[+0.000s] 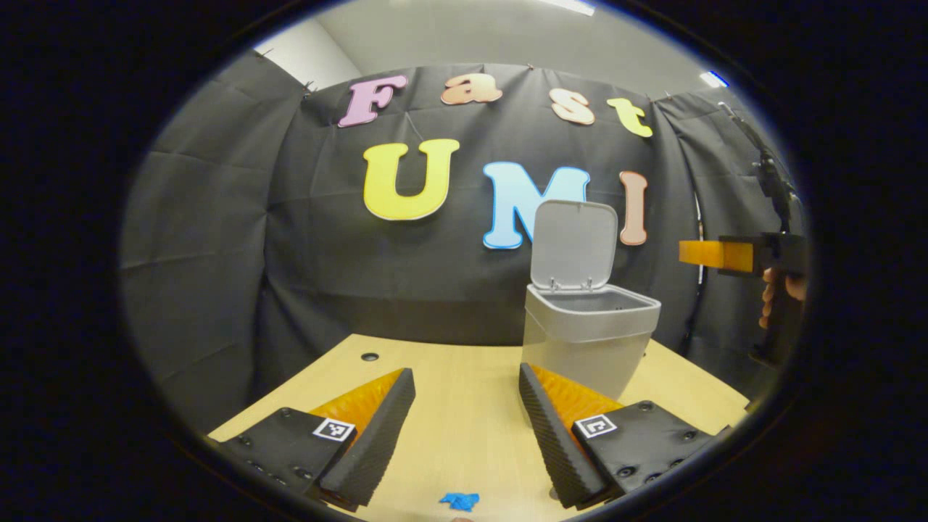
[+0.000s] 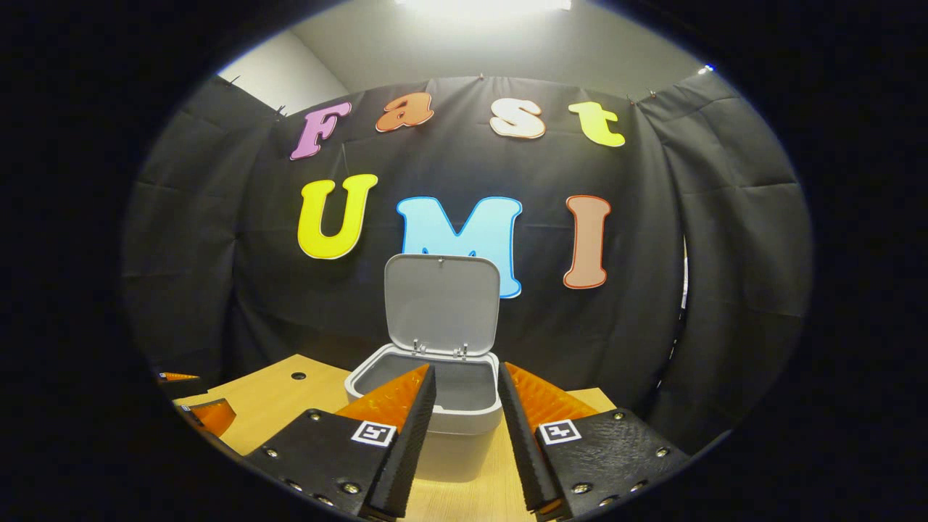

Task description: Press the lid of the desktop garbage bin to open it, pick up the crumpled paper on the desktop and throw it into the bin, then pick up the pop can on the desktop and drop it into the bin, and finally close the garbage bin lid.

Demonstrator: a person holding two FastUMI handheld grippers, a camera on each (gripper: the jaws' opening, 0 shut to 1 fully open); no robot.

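So the right gripper [image 2: 465, 377] sits parted with nothing between its fingers, hanging just above the garbage bin [image 2: 428, 406], looking down into the grey tub with the lid [image 2: 442, 301] standing upright at the back. The left gripper [image 1: 467, 380] is spread wide too, empty, low over the wooden desktop [image 1: 464, 428]. Its view catches stuff the other misses: a small blue scrap [image 1: 460, 500], maybe tape, hard to tell, plus the right gripper held level beside the bin with a hand [image 1: 779, 293] wrapped around its handle. No readable labels on the bin.
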